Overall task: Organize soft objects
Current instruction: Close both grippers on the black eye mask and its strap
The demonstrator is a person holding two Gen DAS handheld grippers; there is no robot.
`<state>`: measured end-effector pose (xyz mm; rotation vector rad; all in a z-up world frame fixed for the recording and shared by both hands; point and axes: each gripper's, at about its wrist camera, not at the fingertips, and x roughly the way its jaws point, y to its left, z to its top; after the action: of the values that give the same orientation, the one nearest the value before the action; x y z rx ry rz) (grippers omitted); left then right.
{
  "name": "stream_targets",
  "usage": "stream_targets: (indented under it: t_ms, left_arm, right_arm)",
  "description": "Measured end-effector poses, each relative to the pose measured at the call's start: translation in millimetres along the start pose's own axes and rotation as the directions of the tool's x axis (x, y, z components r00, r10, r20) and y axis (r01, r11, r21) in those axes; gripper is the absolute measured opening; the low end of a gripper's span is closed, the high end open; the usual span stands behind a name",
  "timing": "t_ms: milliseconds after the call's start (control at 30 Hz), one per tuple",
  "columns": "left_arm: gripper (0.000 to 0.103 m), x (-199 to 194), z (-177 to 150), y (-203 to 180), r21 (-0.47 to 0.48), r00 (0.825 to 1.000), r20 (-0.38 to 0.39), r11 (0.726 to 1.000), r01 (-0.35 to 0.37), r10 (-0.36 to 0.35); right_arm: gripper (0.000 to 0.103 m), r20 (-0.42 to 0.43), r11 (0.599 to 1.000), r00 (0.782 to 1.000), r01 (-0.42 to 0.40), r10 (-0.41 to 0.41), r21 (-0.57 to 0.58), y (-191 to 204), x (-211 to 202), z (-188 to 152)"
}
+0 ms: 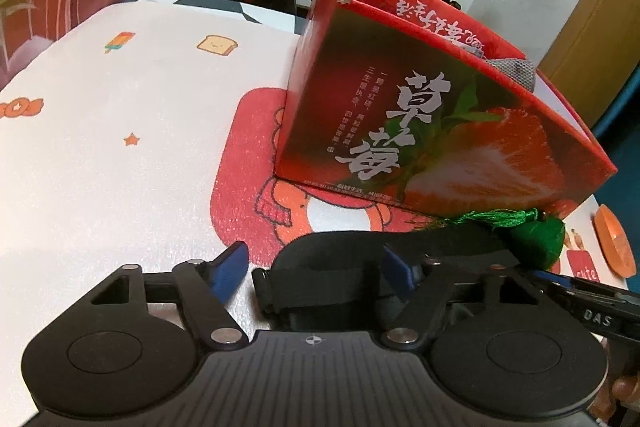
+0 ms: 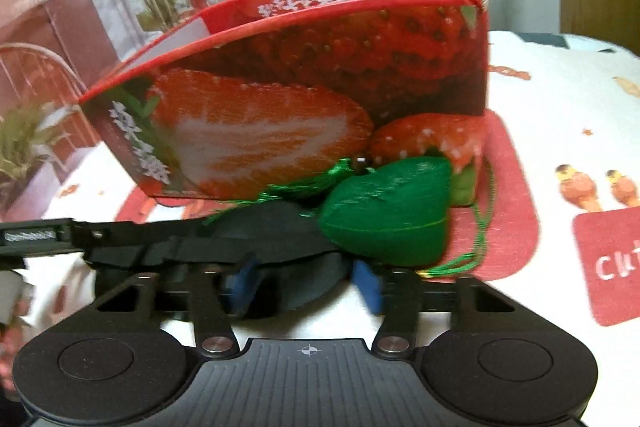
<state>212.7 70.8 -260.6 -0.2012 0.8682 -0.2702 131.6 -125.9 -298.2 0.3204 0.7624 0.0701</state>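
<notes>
Both grippers, left gripper [image 1: 316, 273] and right gripper [image 2: 300, 281], are gaping around the black eye mask [image 1: 384, 259], grip unclear, green sachet [image 2: 386, 215] hiding part of it beside the strawberry box [image 1: 420, 115].

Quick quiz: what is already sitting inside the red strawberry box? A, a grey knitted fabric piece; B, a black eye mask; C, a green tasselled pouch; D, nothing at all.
A: a grey knitted fabric piece pokes up above the rim of the strawberry box, while the green pouch and black eye mask lie outside on the table.

Red strawberry-printed box [image 1: 432, 131], green tasselled pouch [image 2: 388, 215], black eye mask [image 1: 360, 259], white cartoon-patterned cloth [image 1: 120, 147].
</notes>
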Motion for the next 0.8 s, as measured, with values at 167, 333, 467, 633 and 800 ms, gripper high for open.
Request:
stream_targets:
  t_ms: [167,333,467,633,800]
  left_arm:
    - [0.070,-5.6,-4.9,2.9,-0.017,1.000,0.001,1.000,0.002,-0.002]
    - [0.068,-10.2,-12.6,3.8,-0.020,1.000,0.013,1.000,-0.007,0.008]
    - [0.068,-15.6,-17.7,3.2,-0.019,1.000,0.013,1.000,-0.019,0.019]
    - [0.072,-19.3,-24.3,0.8,0.003,0.999,0.023,0.999,-0.037,0.037]
    - [0.083,-17.4,-43.1,-20.9,0.164,0.994,0.059,0.981,-0.101,0.092]
  right_arm:
    - [0.015,-0.013,0.999,1.000,0.004,-0.003,0.033,-7.2,-3.4,-2.6]
    - [0.014,-0.024,1.000,1.000,-0.005,0.005,-0.007,1.3,-8.1,-8.9]
    - [0.013,-0.041,1.000,0.999,-0.018,0.018,0.002,2.3,-12.9,-12.2]
    - [0.013,-0.066,1.000,0.997,-0.031,0.031,-0.001,4.9,-21.5,-19.8]
    - [0.014,-0.067,0.999,0.997,-0.043,0.044,0.008,6.4,-31.9,-33.2]
